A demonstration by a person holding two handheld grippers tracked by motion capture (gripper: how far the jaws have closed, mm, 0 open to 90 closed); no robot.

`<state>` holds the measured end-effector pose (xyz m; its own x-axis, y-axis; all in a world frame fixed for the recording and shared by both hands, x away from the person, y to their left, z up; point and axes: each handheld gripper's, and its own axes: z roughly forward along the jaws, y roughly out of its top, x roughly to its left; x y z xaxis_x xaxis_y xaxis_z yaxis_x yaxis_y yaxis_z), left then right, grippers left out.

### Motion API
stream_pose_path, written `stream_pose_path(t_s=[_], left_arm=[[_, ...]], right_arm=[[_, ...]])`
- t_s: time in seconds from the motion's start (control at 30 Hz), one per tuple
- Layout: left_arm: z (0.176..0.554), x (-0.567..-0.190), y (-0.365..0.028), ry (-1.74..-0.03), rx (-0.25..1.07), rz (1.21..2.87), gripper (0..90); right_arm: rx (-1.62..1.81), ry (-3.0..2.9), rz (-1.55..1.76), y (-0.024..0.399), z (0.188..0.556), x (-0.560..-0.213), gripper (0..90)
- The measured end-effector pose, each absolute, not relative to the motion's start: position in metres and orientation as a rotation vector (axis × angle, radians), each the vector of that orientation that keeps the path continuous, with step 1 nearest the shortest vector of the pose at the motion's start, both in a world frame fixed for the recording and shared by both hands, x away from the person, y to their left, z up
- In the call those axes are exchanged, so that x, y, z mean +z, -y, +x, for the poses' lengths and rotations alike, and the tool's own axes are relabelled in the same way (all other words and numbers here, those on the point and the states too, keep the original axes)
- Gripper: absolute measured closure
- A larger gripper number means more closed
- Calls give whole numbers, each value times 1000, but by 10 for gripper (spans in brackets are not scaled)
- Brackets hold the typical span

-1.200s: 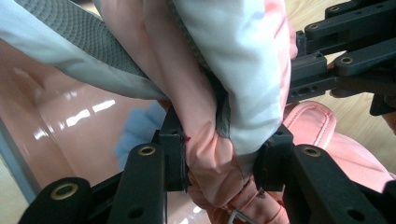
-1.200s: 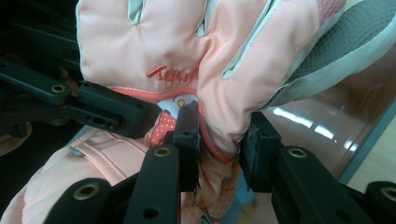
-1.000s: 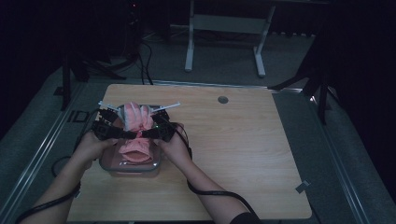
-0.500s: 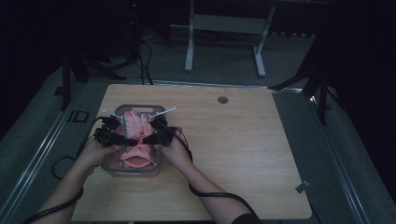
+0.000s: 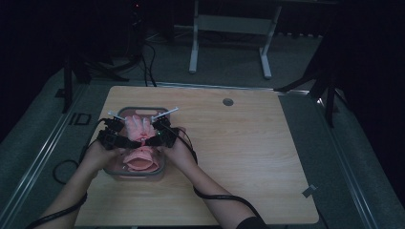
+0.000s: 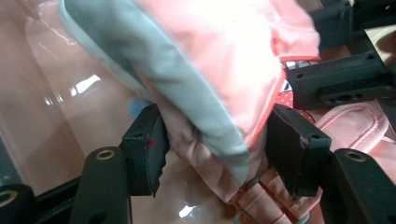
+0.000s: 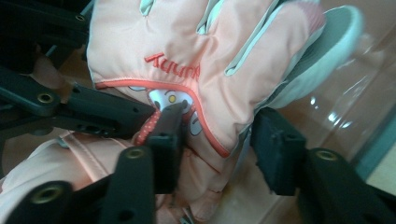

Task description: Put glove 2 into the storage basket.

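A pink padded glove [image 5: 137,125] with grey-green trim lies fingers away from me in a clear, grey-rimmed tray [image 5: 138,175]. More pink fabric with a strap [image 7: 70,154] lies under its cuff. In the high view my left gripper [image 5: 130,141] and right gripper [image 5: 151,140] meet over the glove's wrist. In the left gripper view the glove's side [image 6: 219,84] sits between the jaws of the left gripper [image 6: 217,154]. In the right gripper view the cuff [image 7: 205,93] sits in the right gripper [image 7: 217,140]. Both pairs of jaws have just been opening, and the pads stand loose beside the fabric.
The tray sits at the left of a wooden table [image 5: 248,152], with a round grommet [image 5: 228,101] near the far edge. Cables trail from both hands toward me. A metal stand [image 5: 229,28] and dark floor lie beyond the table.
The glove has sunk a little into the tray. The grippers stay at its wrist.
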<state>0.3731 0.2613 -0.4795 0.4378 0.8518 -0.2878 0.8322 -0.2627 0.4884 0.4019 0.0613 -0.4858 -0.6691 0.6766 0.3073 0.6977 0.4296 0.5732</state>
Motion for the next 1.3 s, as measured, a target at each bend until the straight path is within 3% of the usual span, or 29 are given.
stream_pose_path(t_s=[0.07,0.33,0.4,0.63,0.67,0.9,1.3], left_arm=[[374,-480,-261,-1411,47,2094,407],[377,-477,-252,-1404,114,2033,333],[377,-476,-251,-1401,138,2015,267],[378,-475,-249,-1404,161,1984,196],[376,-473,-248,-1390,221,1976,196],[370,-457,-249,-1320,282,1920,97],[345,-433,-216,-1158,257,1901,95]], right_arm=[[-1138,2643,-1245,-58,402,-483,405],[-1270,2616,-1103,-43,401,-470,198],[-1310,2601,-1114,-37,402,-467,207],[-1332,2590,-1101,-22,405,-465,189],[-1329,2586,-1105,-20,405,-465,189],[-1325,2565,-1076,-10,405,-465,177],[-1349,2561,-1058,13,403,-457,171]])
